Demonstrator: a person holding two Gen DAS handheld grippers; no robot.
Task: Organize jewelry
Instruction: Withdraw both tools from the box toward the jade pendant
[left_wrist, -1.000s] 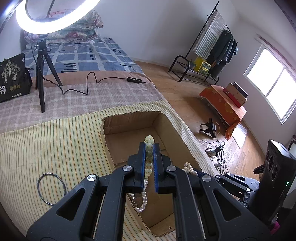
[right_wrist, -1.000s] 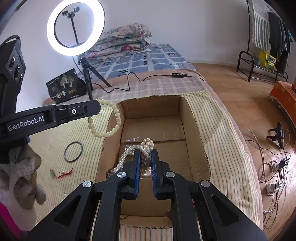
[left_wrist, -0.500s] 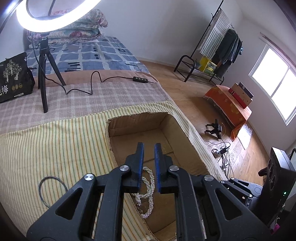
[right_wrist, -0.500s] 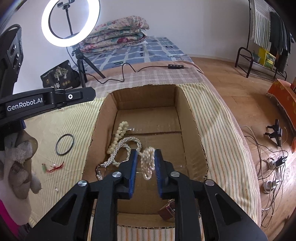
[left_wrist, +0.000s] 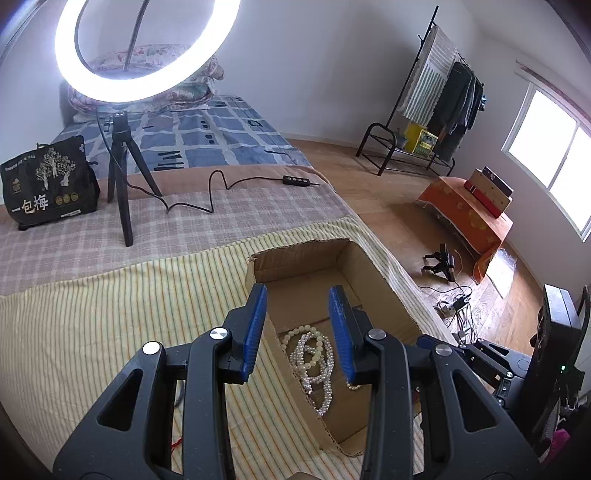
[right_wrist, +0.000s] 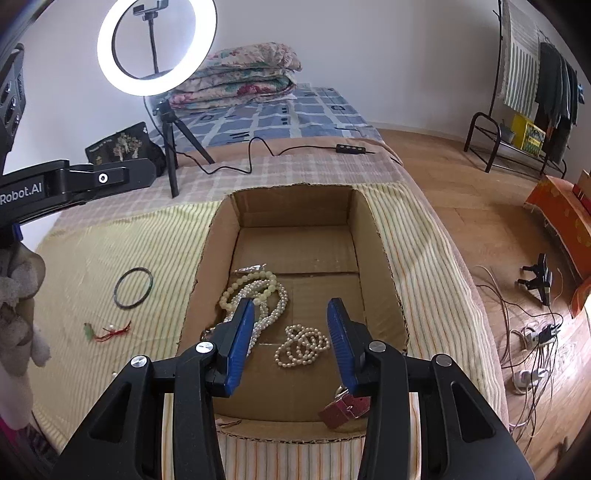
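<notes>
Both grippers tilted down over box (right_wrist: 373, 236); fingers (right_wrist: 240, 339) opening, holding nothing

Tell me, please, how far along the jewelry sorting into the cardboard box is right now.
Done: pearl and pale bead strands, a small pearl bracelet and a red strap lie in the cardboard box. In hand: nothing; the left claw and right claw are opening, nothing pressed between the pads. Left: the dark bangle and red-thread charm on the striped cloth.
</notes>
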